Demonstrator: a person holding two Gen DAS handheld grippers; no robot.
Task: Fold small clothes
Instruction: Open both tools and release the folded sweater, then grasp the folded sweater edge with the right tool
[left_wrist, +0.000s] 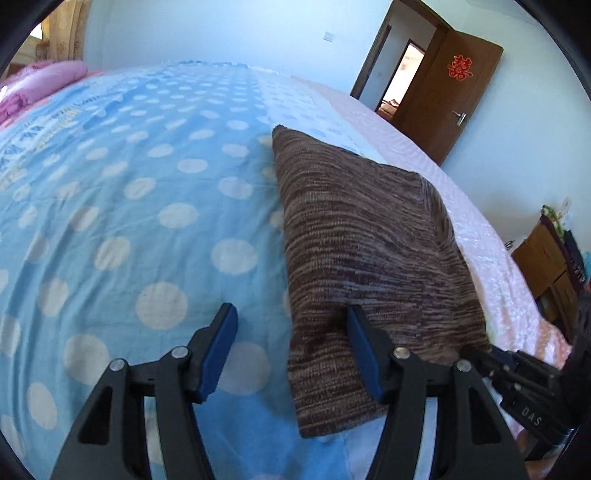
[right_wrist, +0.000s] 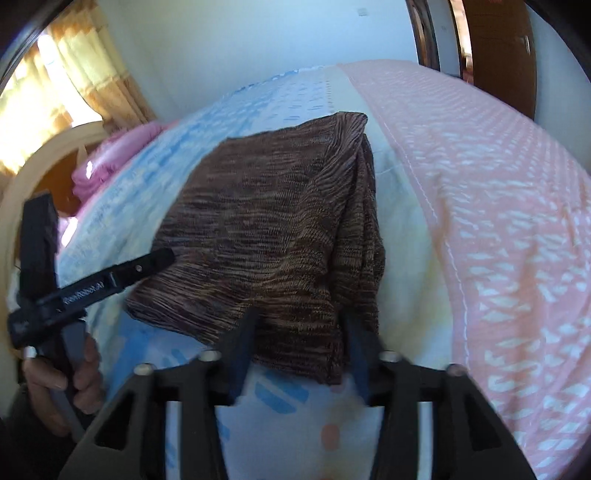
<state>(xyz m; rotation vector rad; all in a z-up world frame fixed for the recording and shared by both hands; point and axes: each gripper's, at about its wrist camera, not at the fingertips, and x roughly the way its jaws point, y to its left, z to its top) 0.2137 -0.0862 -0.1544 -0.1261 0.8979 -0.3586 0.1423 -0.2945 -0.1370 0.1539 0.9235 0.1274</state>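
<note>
A brown striped knit garment (left_wrist: 365, 266) lies folded into a thick rectangle on the bed; it also shows in the right wrist view (right_wrist: 273, 229). My left gripper (left_wrist: 291, 325) is open at the garment's near left edge, its right finger (left_wrist: 364, 350) resting on the fabric, its left finger over the bedsheet. My right gripper (right_wrist: 301, 325) is open at the garment's near right corner, with the fabric edge lying between its fingers. The left gripper (right_wrist: 92, 280) also appears at the left of the right wrist view, held by a hand.
The bed has a blue sheet with white dots (left_wrist: 147, 206) and a pink quilt (right_wrist: 498, 221) along its right side. Pink pillows (left_wrist: 44, 81) lie at the head. A brown door (left_wrist: 450, 99) stands open beyond the bed. A wooden cabinet (left_wrist: 550, 266) stands to the right.
</note>
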